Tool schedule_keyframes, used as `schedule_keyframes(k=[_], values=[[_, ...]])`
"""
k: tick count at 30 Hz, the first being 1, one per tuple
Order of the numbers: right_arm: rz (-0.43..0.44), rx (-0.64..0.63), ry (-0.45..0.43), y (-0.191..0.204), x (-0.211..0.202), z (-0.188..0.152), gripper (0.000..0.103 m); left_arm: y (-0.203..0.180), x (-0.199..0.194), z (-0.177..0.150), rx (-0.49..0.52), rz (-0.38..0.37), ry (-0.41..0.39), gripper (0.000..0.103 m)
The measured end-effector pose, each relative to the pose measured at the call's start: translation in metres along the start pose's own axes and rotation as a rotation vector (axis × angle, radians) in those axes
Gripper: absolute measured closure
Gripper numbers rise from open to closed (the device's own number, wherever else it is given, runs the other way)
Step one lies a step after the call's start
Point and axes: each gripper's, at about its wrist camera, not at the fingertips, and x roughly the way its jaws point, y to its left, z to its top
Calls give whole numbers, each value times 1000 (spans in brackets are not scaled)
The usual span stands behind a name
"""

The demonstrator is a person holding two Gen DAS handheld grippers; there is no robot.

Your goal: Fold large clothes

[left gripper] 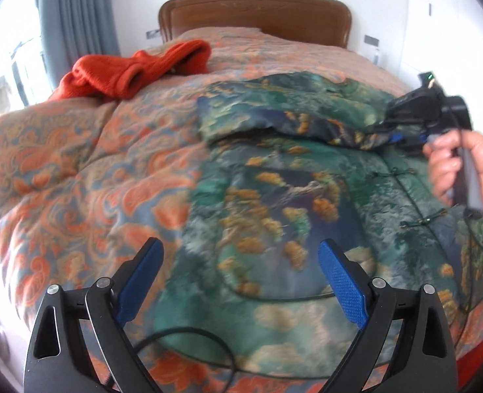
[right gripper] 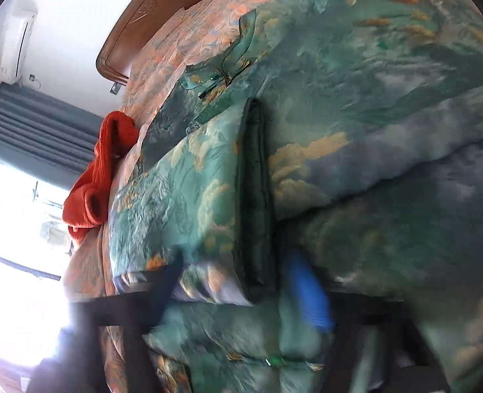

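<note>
The green jacket (left gripper: 274, 196) lies under the open left tool (left gripper: 238, 281).

Bed: orange paisley quilt (left gripper: 77, 170), wooden headboard (left gripper: 257, 16) far.
On it: green jacket (left gripper: 274, 213) right; red sweater (left gripper: 126, 68) far left.

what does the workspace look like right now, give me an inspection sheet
surface: bed with an orange paisley quilt, rumpled.
job's things: green patterned jacket spread on the quilt, one sleeve folded across its upper part.
clutter: orange knit sweater bunched near the headboard.
grippers: left gripper open, empty, above the jacket; right gripper shut on the sleeve's cuff, held by a hand.
cables: black cable looping by the left gripper.
surroundings: wooden headboard, grey curtain, bright window, wall air conditioner.
</note>
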Motion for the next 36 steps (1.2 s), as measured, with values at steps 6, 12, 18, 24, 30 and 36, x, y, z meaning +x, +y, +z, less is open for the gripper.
schedule_keyframes(k=[6,12,18,24,30,36], values=[[-47,-334,-197,68,-57,15,87,9,8,11,-59,-51,11,7],[-177,-338,-222,51,-32,45,75,-4,25,29,-63,-87,50,7],[-282,-345,-200,30,-24,29,56,10,24,62,-65,-126,48,7],[-246,-607,-285,77,-47,19,52,4,81,147,-92,-269,48,5],[-267,-606,-110,70,16,26,52,-10,202,173,-104,-156,128,6],[-174,-478,-50,36,39,34,52,-9,258,141,-104,-107,210,1]])
